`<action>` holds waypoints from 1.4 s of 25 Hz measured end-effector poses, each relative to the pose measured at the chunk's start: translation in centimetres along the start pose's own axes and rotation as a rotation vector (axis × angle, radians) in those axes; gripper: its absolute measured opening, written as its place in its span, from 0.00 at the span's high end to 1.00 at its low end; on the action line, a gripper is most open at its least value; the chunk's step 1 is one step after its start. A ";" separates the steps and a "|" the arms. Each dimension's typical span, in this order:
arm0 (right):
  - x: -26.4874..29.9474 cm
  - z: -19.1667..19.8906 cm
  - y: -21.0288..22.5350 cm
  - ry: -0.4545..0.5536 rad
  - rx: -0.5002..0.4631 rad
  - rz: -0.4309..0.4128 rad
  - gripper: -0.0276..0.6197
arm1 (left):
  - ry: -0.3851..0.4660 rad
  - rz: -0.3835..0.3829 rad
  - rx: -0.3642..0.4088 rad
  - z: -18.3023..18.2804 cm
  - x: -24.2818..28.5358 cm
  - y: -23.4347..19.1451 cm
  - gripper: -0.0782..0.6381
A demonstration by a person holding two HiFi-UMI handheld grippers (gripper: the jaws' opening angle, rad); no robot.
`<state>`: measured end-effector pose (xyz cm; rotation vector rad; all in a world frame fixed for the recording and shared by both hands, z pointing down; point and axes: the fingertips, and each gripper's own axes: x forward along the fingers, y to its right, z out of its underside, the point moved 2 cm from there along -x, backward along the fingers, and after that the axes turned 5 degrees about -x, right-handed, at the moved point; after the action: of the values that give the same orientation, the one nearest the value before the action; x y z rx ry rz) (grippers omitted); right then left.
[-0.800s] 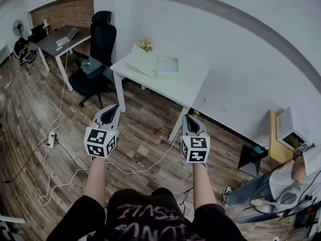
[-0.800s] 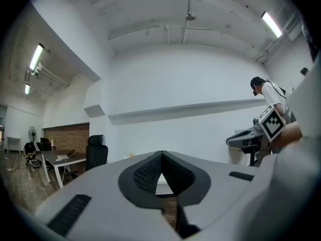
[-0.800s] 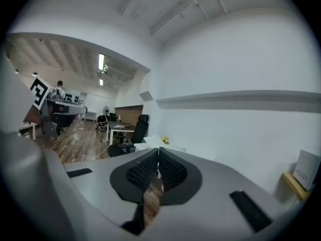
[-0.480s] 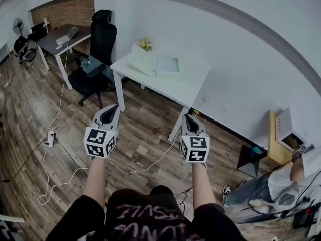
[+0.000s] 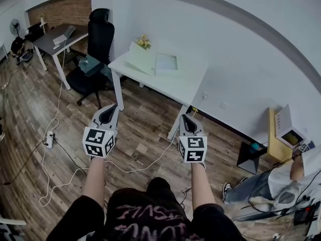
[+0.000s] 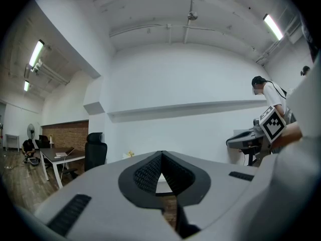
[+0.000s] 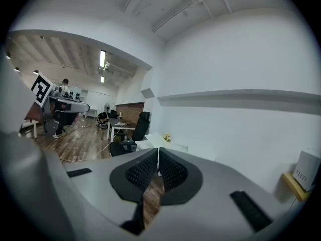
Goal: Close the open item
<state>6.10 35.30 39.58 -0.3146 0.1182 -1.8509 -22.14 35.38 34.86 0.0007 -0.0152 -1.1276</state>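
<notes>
I hold left tongs (image 5: 112, 107) and right tongs (image 5: 186, 117) clenched, empty, above the floor (image 5: 145, 122), well short of the desk (image 5: 186, 87).

From my feed I see a black office chair (image 5: 99, 36) near a grey desk (image 5: 54, 40) by the brick wall (image 5: 65, 11), white cables (image 5: 58, 104) trailing over the wooden floor (image 5: 145, 127), and possibly flowers (image 5: 144, 42).

I see the open item (image 5: 150, 63), white and hinged, on the white desk (image 5: 186, 88) by the wall: its base lies flat, and its lid stands raised, tilted toward the desk's left end
</notes>
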 end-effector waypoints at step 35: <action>24.6 1.4 15.8 -0.016 0.052 -0.034 0.92 | -0.073 -0.032 -0.010 1.3 28.0 -4.1 0.87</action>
<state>14.45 7.25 40.98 -0.2970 0.0541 -1.8819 -13.85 8.34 36.45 -0.0488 -0.0750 -1.1592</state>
